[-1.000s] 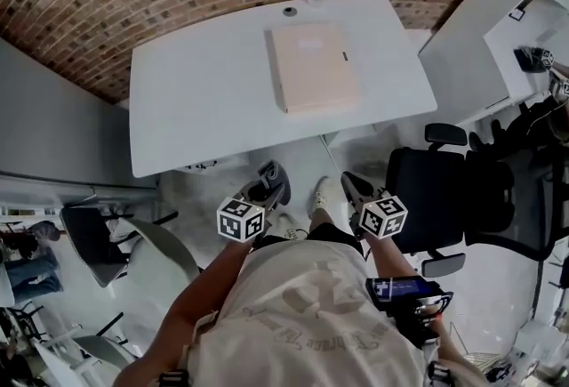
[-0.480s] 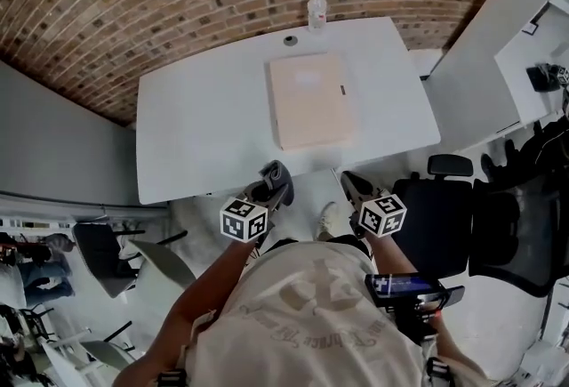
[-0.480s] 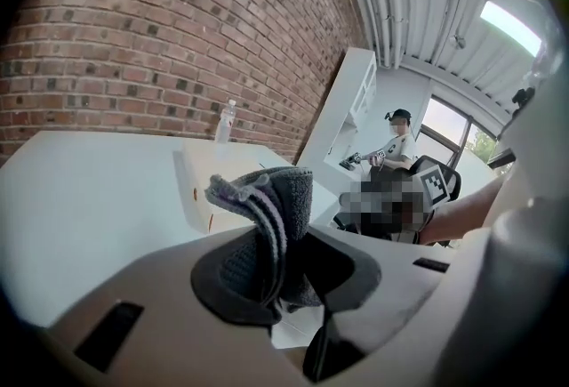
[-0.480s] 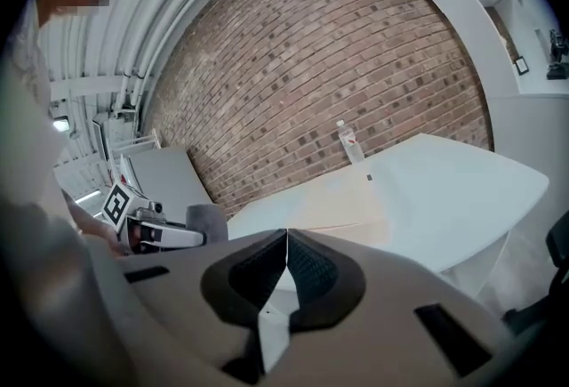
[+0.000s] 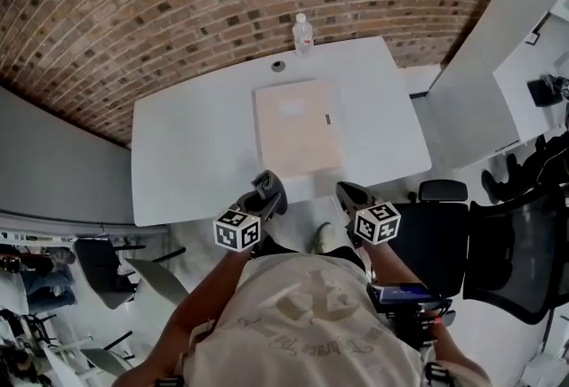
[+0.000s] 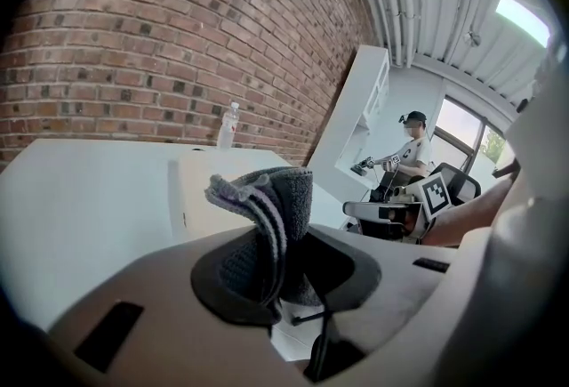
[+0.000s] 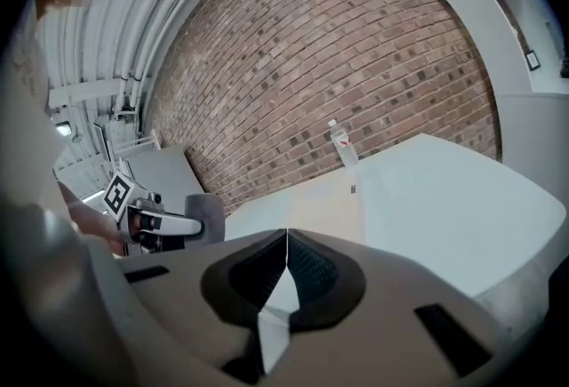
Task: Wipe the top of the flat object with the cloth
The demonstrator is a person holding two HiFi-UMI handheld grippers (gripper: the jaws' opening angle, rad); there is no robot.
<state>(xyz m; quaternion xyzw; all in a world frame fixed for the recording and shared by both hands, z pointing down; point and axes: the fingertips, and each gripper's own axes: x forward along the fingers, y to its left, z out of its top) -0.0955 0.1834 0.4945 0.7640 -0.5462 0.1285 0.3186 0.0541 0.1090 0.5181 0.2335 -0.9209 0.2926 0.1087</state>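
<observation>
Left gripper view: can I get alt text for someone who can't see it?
The left gripper is shut on a folded grey cloth that sticks up between its jaws. Beyond lies a white table with a pale flat object on it, a clear bottle at its far edge and a brick wall behind.

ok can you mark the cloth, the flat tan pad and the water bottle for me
cloth [image 6: 274,216]: left gripper view, middle of the upright grey folds.
flat tan pad [image 5: 298,141]: head view, middle of its top face.
water bottle [image 5: 303,36]: head view, on its body below the cap.
</observation>
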